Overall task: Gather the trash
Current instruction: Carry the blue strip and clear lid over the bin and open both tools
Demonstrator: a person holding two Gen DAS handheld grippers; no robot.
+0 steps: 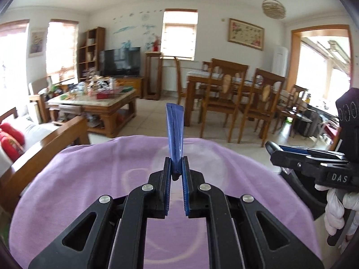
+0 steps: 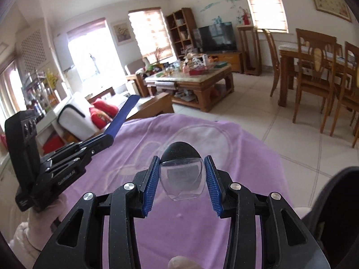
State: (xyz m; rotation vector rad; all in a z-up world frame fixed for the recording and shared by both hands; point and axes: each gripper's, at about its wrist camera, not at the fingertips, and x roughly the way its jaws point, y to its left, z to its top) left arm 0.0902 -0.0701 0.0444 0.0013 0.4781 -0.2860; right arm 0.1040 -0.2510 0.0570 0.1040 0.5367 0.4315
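My left gripper point(image 1: 176, 174) is clamped tight on a flat blue wrapper point(image 1: 174, 132) — a long, narrow folded strip that stands up and away from the jaws, its long axis running straight ahead toward the far side of the room. My right gripper point(image 2: 181, 180) holds a clear plastic cup with a black lid point(image 2: 181, 172) between its blue ribbed pads; the cup lies on its side with the lid pointing away from me, and the pads seem to press on its walls, though I cannot be sure of the contact on the right one.

Both pieces of trash are lifted above the purple cloth point(image 1: 89, 179), which spreads under both tools. The left gripper sits to the left of the right one, fairly near it, at about the same height.

No bin or bag shows in either view — I judge the next move turns on finding one, with neither hand clearly the nearer.
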